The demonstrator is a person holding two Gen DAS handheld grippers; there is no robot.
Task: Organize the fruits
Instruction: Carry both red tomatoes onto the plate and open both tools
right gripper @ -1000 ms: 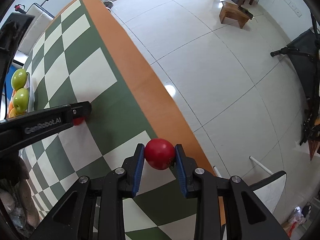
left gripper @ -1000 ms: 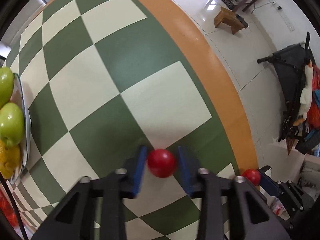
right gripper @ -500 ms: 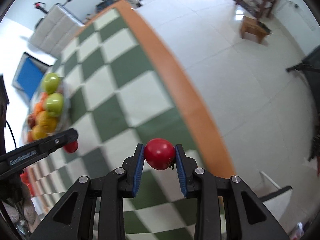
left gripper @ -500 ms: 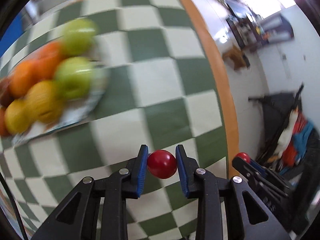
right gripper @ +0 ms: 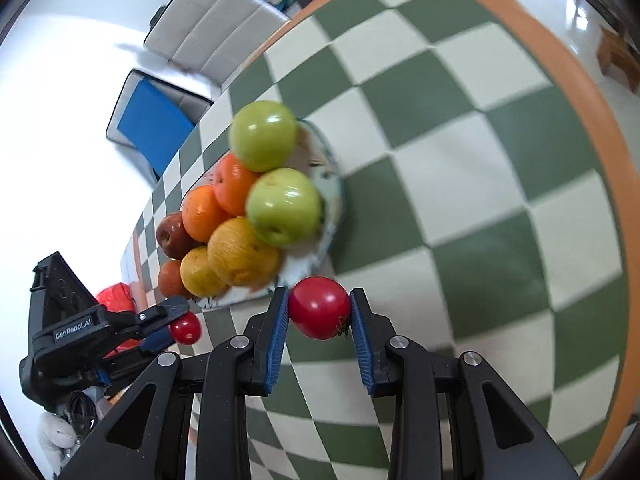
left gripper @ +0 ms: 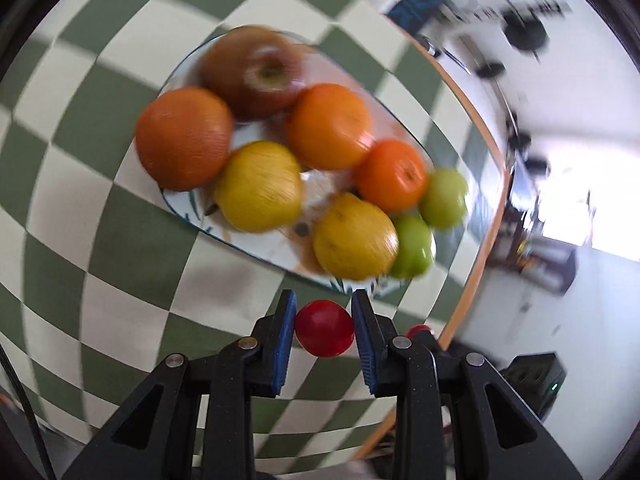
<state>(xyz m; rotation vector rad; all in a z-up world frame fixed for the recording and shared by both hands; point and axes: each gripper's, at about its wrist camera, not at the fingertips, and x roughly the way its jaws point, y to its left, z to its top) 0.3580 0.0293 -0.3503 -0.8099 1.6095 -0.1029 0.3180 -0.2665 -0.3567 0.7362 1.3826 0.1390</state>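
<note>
Left wrist view: the left gripper [left gripper: 324,330] clamps a small red tomato [left gripper: 324,328] just short of the plate [left gripper: 276,250], whose whole blurred pile shows from above, red apple [left gripper: 256,70] at the far end

Right wrist view: the right gripper [right gripper: 319,312] grips a larger red tomato [right gripper: 319,307] with its stem visible, beside the plate rim; green apples [right gripper: 284,206] hide much of the pile

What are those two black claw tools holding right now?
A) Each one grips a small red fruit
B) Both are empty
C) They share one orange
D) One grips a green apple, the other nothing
A: the left gripper pinches a small red fruit, and the right gripper pinches a red tomato near the plate of fruit.
</note>
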